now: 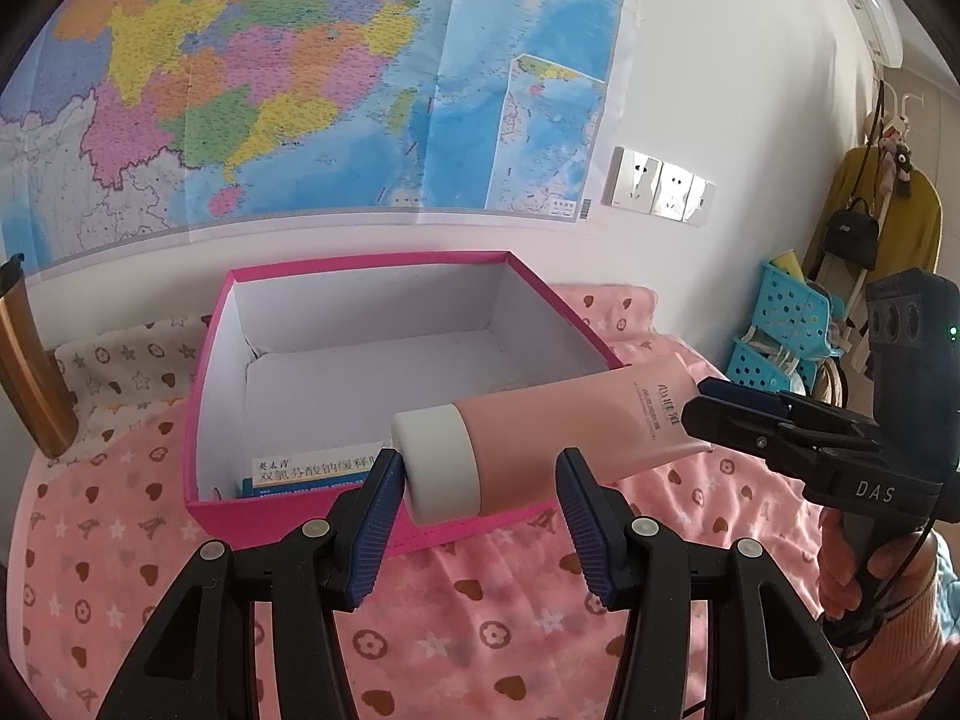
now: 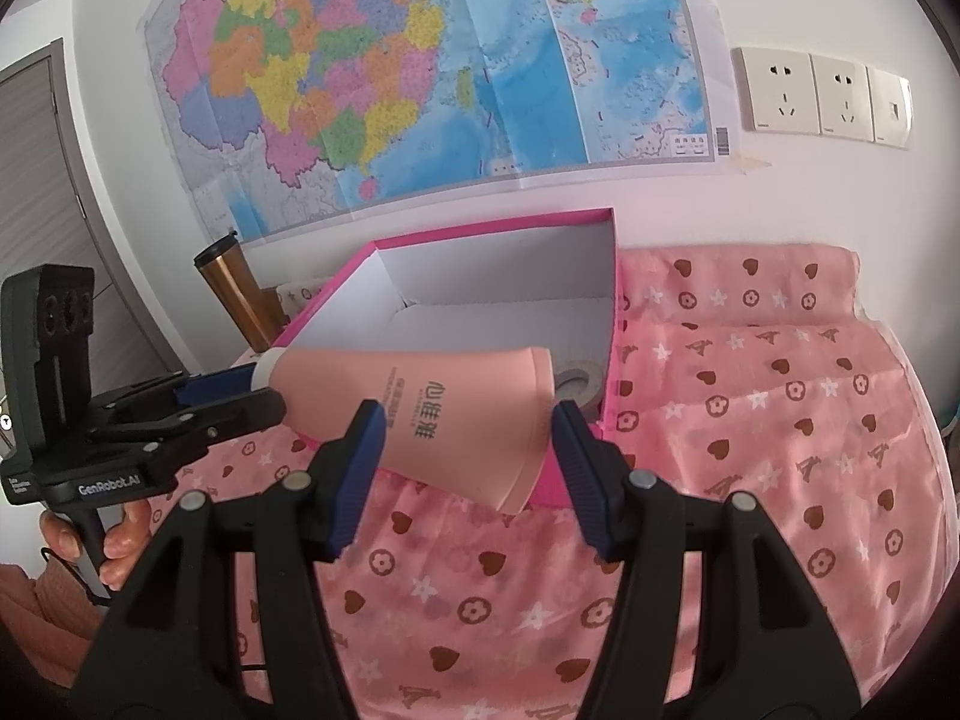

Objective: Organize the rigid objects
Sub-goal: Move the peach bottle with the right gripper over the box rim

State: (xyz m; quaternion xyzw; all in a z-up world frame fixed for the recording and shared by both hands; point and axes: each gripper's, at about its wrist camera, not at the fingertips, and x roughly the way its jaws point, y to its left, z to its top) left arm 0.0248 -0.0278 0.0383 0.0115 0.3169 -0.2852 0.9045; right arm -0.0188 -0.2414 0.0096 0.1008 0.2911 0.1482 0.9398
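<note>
A pink cosmetic tube with a white cap hangs over the front edge of an open magenta box. My left gripper straddles the cap end, with its left pad touching the cap and its right pad apart from the tube. My right gripper straddles the tube's flat crimped end, and both pads press its sides. In the left wrist view the right gripper shows clamped on the tube's far end. A medicine carton lies in the box, and a grey tape roll too.
The box stands on a pink patterned cloth against a white wall with a map. A bronze tumbler stands left of the box. Wall sockets are at the right. Blue baskets stand far right.
</note>
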